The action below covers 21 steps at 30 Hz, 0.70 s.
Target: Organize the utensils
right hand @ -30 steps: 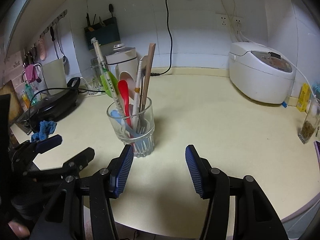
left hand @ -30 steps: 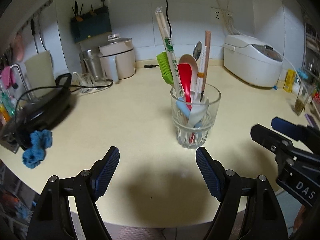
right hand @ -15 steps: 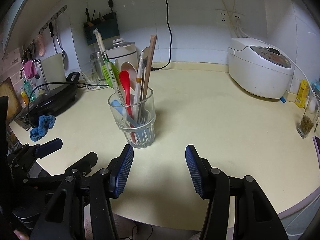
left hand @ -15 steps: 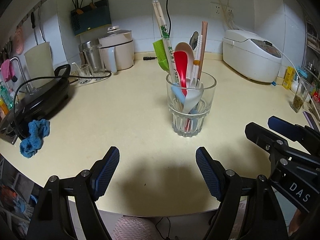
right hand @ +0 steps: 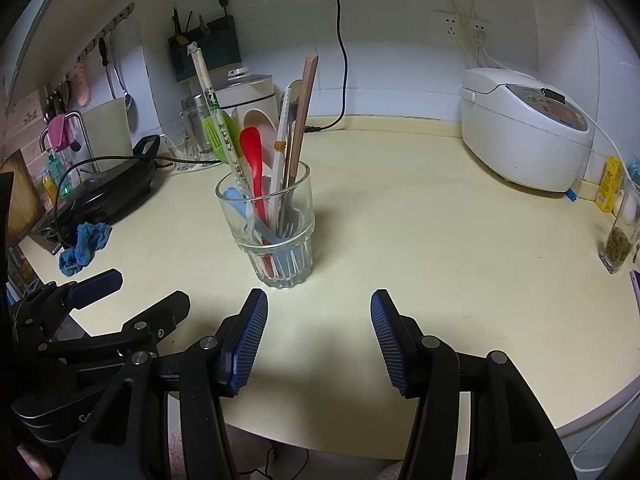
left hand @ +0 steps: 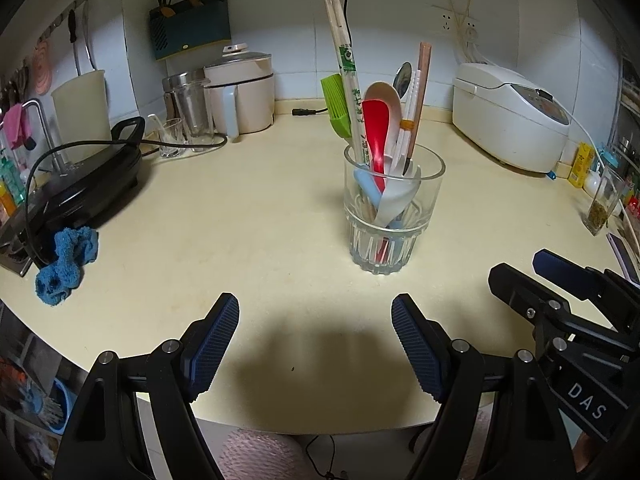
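Note:
A clear ribbed glass (left hand: 394, 216) (right hand: 272, 228) stands upright on the cream countertop (left hand: 240, 220) (right hand: 440, 220). It holds several utensils: a red spoon (left hand: 376, 128) (right hand: 253, 152), a white spoon (left hand: 390, 96), wrapped chopsticks (left hand: 344, 64) (right hand: 212, 100), a green silicone brush (left hand: 338, 106), a brown stick (left hand: 420, 88) (right hand: 305, 100) and a metal spoon. My left gripper (left hand: 315, 326) hovers open near the front edge, short of the glass, nothing between its fingers. My right gripper (right hand: 319, 324) is open too, just right of the glass and in front of it.
A white rice cooker (left hand: 512, 120) (right hand: 524, 128) sits at the back right. A black electric griddle (left hand: 76, 188) with its cord and a blue cloth (left hand: 66, 264) (right hand: 84, 246) lie at the left. A white pot (left hand: 244, 92), jars and a small glass (right hand: 618, 240) line the edges.
Both views have drawn back slightly and tilted, so the glass sits a little farther from the fingers. The jaws of both grippers kept the same width.

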Each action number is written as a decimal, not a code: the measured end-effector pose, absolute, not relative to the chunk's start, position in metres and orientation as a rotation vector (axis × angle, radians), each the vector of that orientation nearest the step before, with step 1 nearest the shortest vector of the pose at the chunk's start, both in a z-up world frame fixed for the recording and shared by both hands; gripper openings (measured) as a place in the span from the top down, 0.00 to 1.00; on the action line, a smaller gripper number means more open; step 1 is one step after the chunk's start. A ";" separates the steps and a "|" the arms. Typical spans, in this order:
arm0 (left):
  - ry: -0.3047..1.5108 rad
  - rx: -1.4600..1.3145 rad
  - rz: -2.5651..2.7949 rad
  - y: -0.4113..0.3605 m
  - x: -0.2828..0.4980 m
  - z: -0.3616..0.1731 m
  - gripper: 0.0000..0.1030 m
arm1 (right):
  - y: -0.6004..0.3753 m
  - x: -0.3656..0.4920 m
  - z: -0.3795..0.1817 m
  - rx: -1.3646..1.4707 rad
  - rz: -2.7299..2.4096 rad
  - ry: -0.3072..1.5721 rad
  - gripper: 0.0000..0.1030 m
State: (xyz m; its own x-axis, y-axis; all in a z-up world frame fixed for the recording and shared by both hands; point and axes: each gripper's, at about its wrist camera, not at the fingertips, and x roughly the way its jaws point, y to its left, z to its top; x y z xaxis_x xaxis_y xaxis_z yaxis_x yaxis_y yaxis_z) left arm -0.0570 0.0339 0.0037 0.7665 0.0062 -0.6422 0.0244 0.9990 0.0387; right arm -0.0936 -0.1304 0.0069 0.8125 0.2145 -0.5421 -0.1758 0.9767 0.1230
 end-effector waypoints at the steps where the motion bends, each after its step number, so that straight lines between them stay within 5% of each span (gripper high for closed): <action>1: 0.697 0.044 -0.011 0.034 -0.057 0.004 0.20 | -0.130 -0.093 0.007 0.067 0.208 0.588 0.47; 21: 0.676 0.061 0.013 0.036 -0.058 0.005 0.20 | -0.128 -0.091 0.000 0.063 0.210 0.603 0.47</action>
State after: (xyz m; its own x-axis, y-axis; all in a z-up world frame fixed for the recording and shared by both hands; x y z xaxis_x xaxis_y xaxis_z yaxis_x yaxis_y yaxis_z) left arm -0.0576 0.0361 0.0052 0.7800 0.0319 -0.6249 0.0077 0.9981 0.0605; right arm -0.0913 -0.1280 -0.0004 0.8028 0.2143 -0.5564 -0.1779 0.9768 0.1196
